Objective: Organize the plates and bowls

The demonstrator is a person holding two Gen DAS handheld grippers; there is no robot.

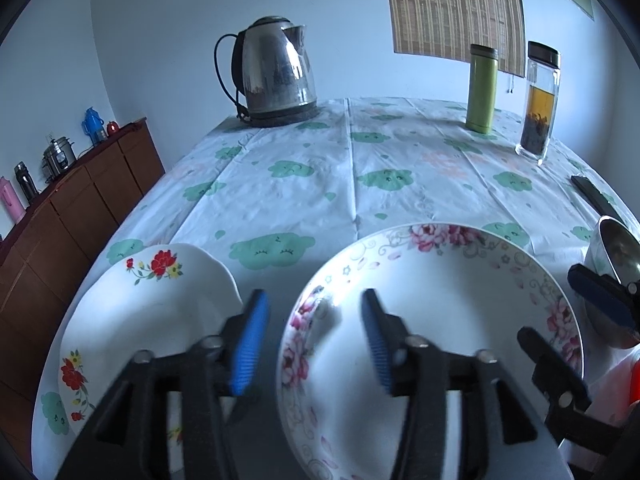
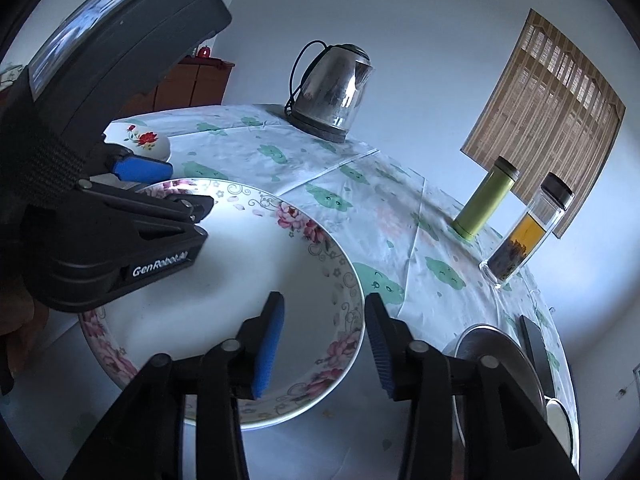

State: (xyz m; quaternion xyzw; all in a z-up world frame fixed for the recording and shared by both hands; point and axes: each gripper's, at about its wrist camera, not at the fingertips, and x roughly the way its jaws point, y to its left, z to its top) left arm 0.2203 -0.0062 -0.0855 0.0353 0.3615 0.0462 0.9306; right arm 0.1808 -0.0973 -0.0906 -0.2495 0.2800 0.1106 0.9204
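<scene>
A large white plate with pink flowers (image 1: 440, 300) lies on the tablecloth. My left gripper (image 1: 316, 340) is open and straddles its left rim, one blue pad outside and one over the inside, neither pressing. My right gripper (image 2: 324, 344) is open too and straddles the plate's (image 2: 240, 280) right rim. Each gripper shows in the other's view: the right gripper (image 1: 576, 332) at the plate's right edge, the left gripper (image 2: 176, 188) at its far left. A smaller white plate with red flowers (image 1: 152, 312) sits just left of the big one, also visible as the red-flower plate (image 2: 140, 140).
A steel kettle (image 1: 276, 76) stands at the table's far side, with a green flask (image 1: 482, 88) and a glass tea bottle (image 1: 538, 104) at the far right. A steel bowl (image 2: 496, 352) and a dark flat object (image 2: 534, 344) lie right of the plate. A wooden cabinet (image 1: 80, 208) lines the left wall.
</scene>
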